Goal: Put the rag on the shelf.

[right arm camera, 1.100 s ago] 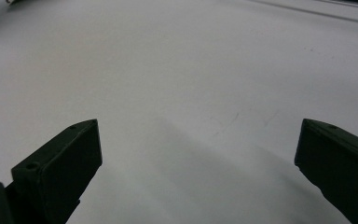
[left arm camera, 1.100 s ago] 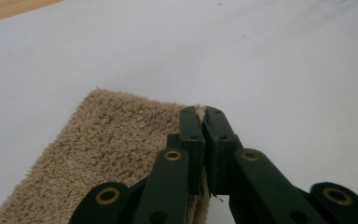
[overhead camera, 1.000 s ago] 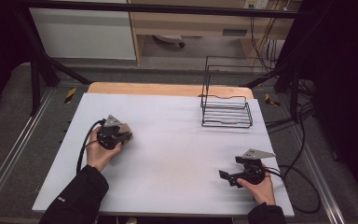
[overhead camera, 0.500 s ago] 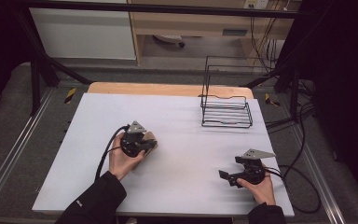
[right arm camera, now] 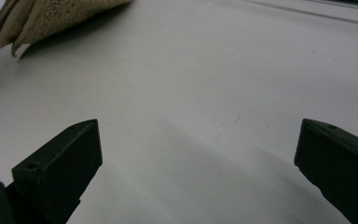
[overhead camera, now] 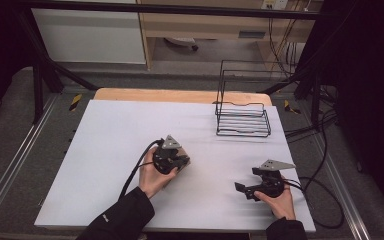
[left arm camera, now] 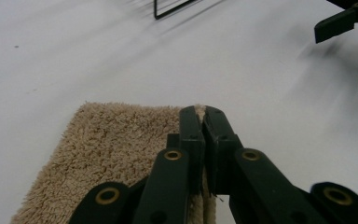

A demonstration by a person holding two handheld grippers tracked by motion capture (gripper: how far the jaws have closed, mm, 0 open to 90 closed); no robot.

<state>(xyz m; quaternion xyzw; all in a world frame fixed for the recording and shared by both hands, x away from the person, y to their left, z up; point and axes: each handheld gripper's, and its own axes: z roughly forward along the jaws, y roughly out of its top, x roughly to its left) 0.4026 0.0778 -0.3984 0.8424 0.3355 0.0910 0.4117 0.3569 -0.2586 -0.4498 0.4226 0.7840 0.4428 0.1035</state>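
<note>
Beige terry cloth (left arm camera: 121, 149), shaggy looped pile, folded into layers – in the right gripper view the stacked folded edges (right arm camera: 51, 18) show as a fanned corner, lifted a bit off the surface w/ shadow under it. In the left gripper view it reads as a roughly rectangular pad w/ a straight far edge, long axis running away from the camera along the jaws, toward the wire rack (overhead camera: 242, 107). In the high view the cloth is mostly hidden under the left hand; just a tan bit (overhead camera: 184, 165) shows by the gripper. No label, brand or writing legible on it.

Cloth sits on the white worktop (overhead camera: 105, 150), about mid-width, nearer the front edge than the back.

Left gripper (left arm camera: 204, 122): jaws pressed together, pinching the cloth's right-hand edge, fabric visible between them.

Right gripper (overhead camera: 247, 180): near front right corner of worktop, well apart from the cloth. Jaws spread wide, holding nothing, bare worktop between them.

Rack: black wire, empty, by the back right corner.
</note>
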